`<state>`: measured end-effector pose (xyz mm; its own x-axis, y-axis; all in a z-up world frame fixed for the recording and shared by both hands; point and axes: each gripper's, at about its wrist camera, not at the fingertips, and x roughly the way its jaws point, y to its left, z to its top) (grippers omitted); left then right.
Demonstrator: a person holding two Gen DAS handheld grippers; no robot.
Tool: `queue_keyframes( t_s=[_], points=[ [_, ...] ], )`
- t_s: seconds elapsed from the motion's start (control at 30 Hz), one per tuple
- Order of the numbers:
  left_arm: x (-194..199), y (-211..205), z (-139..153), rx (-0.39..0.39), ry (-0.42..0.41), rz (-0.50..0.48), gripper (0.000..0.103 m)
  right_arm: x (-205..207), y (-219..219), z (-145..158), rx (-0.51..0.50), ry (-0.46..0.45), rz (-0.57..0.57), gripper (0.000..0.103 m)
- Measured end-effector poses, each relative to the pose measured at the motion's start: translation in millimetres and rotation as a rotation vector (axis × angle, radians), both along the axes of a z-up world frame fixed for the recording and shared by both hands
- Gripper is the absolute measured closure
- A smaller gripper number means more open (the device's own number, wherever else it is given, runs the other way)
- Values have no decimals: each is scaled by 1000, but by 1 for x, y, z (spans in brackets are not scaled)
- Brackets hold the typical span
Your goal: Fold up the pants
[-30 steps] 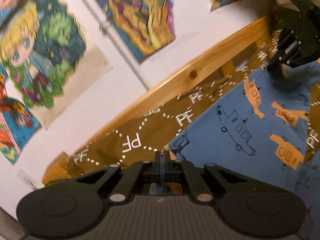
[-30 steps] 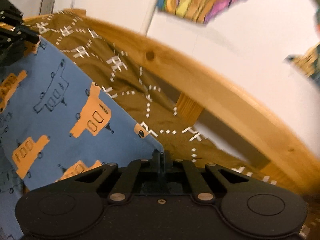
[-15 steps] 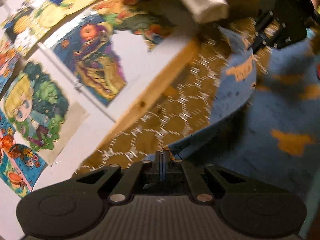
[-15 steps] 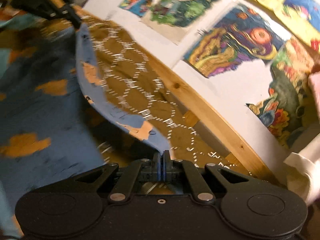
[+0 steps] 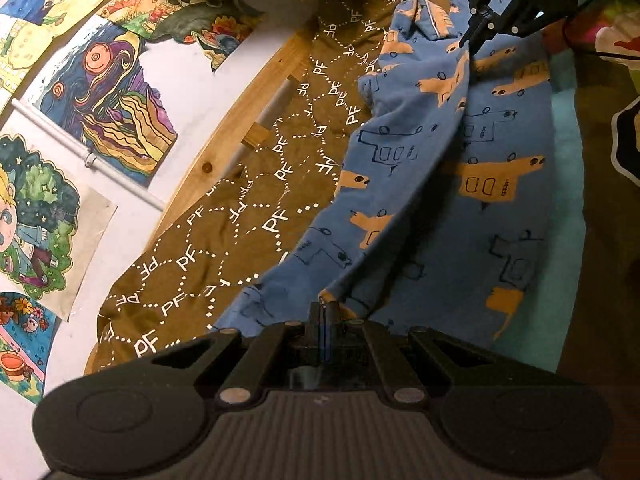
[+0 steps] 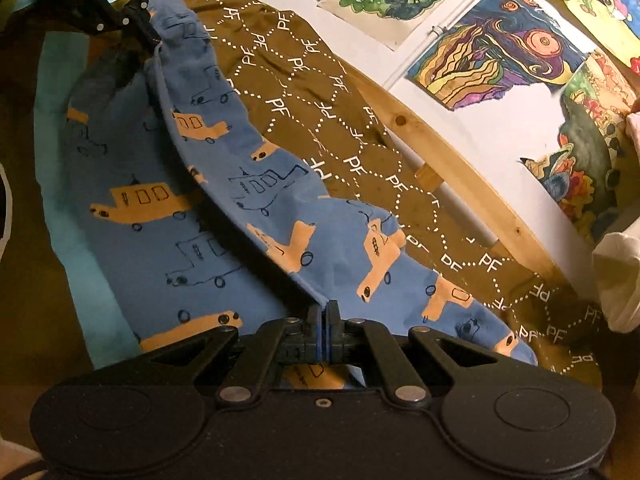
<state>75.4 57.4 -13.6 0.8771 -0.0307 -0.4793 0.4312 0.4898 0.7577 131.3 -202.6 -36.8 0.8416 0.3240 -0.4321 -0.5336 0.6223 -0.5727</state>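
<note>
Left claw (image 5: 325, 306) and right claw (image 6: 323, 307) clamp the pants (image 5: 472, 200) edge, lifted taut.

Pants (image 5: 472, 168) cover the middle of the bed, a raised fold ridge (image 6: 224, 208) running between the left gripper (image 5: 324, 308) and right gripper (image 6: 323, 309), both clamped on it. Brown sheet (image 5: 248, 208) beside the pants lies bare, passable up to the wood rail (image 5: 224, 140). Rail and white wall (image 6: 500, 120) with posters block that side. Teal strip (image 5: 568, 184) along the other pants edge is bare. Pale clothes (image 6: 616, 280) hang over the rail end, crowding that corner.
</note>
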Motion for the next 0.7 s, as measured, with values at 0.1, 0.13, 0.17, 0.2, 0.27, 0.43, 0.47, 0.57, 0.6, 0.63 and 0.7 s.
queue_keyframes(
  t_s=[0.1, 0.13, 0.17, 0.2, 0.27, 0.43, 0.47, 0.57, 0.6, 0.63, 0.7],
  points=[
    [-6, -2, 0, 10, 1, -13, 102, -7, -1, 3, -4, -2, 5, 103],
    [-8, -2, -1, 9, 12, -17, 102, -11, 0, 4, -11, -6, 12, 103],
    [-9, -1, -2, 13, 26, -20, 102, -15, 0, 5, -19, -10, 21, 103],
    [-11, -1, -4, 22, 35, -24, 102, -20, 1, 5, -27, -11, 30, 103],
    [-11, 0, -8, 38, 51, -28, 102, -27, 3, 2, -42, 2, 40, 103],
    [-14, -1, -10, 45, 65, -29, 83, -25, 4, -10, -57, 27, 30, 89],
    [-14, -1, -11, 50, 65, -29, 78, -25, 4, -10, -59, 27, 33, 83],
    [-12, -1, -14, 62, 66, -23, 78, -21, 4, -13, -80, 32, 39, 80],
    [-12, -2, -15, 65, 68, -22, 78, -21, 4, -15, -85, 35, 38, 77],
    [-12, -2, -15, 69, 69, -23, 78, -19, 3, -16, -88, 40, 37, 76],
    [-12, -2, -15, 71, 68, -25, 78, -18, 2, -17, -95, 51, 35, 76]
  ],
)
